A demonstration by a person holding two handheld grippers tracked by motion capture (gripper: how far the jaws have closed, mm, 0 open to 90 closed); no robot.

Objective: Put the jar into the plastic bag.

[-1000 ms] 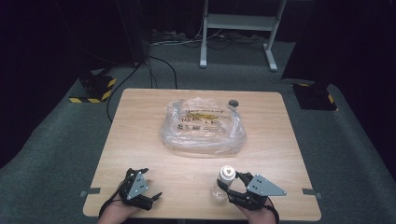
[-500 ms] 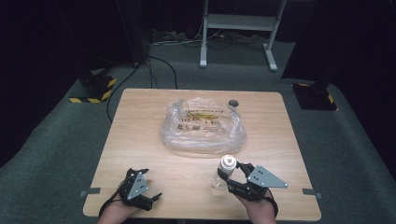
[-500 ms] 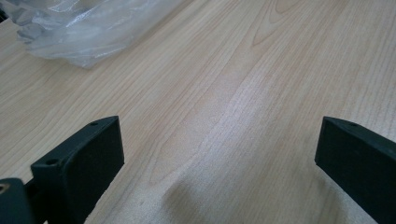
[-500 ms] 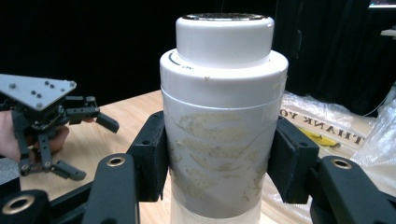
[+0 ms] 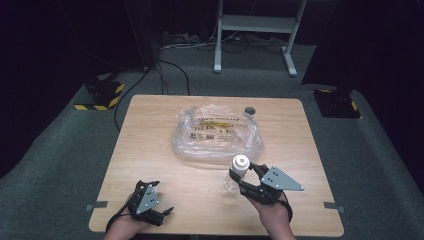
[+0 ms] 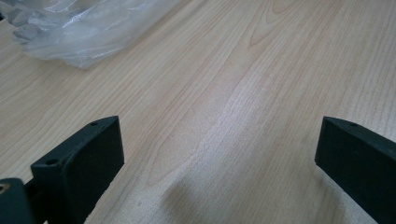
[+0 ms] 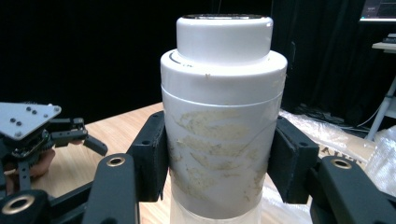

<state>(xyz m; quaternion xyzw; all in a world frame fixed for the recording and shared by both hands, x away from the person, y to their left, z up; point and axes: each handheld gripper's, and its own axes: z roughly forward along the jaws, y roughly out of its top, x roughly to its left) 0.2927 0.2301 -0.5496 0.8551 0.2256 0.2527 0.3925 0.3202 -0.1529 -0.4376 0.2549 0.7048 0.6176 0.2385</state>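
Overhead light falls on the worktop [image 5: 165, 150]; surroundings drop to near black. Soft glare on the clear bag [image 5: 215, 131]. In the left gripper view, a pale sheen runs across the wood and the near jaws are blurred. In the right gripper view, the white bottle [image 7: 223, 112] is evenly lit and sharp, against a dark, soft background.

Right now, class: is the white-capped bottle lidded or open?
Lidded. The bottle wears its white cap on top, upright, clamped between the right tongs, in the right gripper view.
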